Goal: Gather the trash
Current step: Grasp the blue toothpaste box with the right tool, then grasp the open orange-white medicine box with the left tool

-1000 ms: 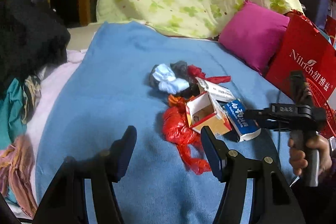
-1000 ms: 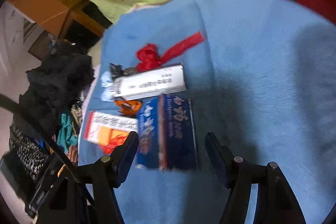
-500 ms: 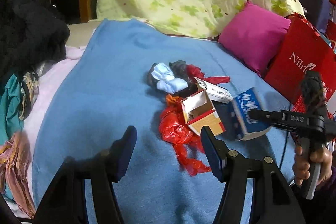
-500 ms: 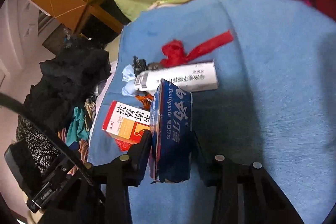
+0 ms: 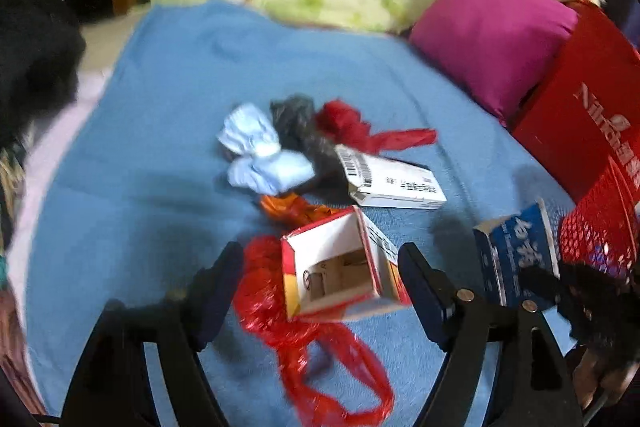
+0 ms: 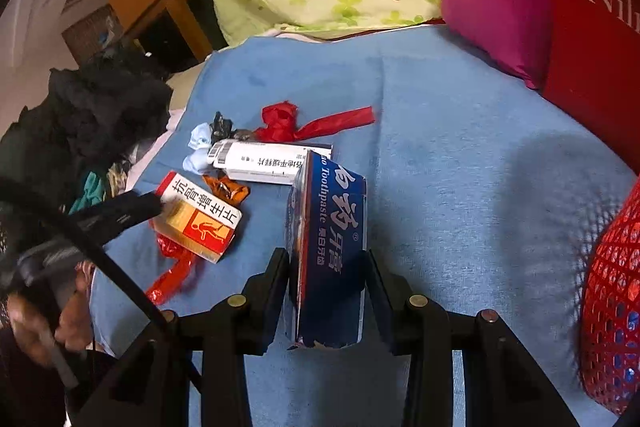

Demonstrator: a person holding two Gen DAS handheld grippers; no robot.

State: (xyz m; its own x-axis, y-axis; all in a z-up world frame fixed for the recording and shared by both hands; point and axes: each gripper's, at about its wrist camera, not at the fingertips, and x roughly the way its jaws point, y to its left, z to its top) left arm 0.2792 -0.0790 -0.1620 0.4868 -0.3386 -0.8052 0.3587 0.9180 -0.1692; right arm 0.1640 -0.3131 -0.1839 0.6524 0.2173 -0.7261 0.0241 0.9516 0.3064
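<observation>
toothpaste box [image 6: 328, 247] clamped in right gripper [image 6: 327, 267], base hidden; left gripper [image 5: 320, 283] opening, empty.

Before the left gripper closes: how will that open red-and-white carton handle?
The red-and-white carton probably crushes easily: its end is open and the visible part of the inside looks empty. Likely light, so a nudge may slide it on the blue blanket. It lies partly on the crinkled red plastic bag, which may drag along.

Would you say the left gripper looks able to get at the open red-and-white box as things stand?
Probably yes. The left gripper is opening, with the open red-and-white box between its fingers and nothing over it. The red plastic bag lies partly under the box and might get caught.
</observation>
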